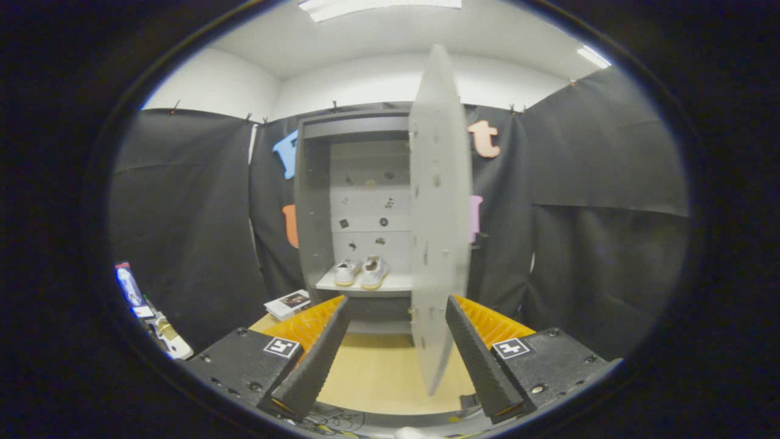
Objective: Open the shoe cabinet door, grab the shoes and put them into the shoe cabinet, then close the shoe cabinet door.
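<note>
One shoe cabinet stands against the booth wall with its single door swung open edge-on toward the camera, and two pale shoes sit side by side on its lower shelf. Their long axes run front to back, one end of each facing out of the cabinet. The gripper has its fingers spread wide, holding nothing, with the door's lower edge between them above the wooden floor.

Cabinet on the surface beyond the tool, shoes side by side on its shelf, door swung out between the spread fingers, book left of cabinet
</note>
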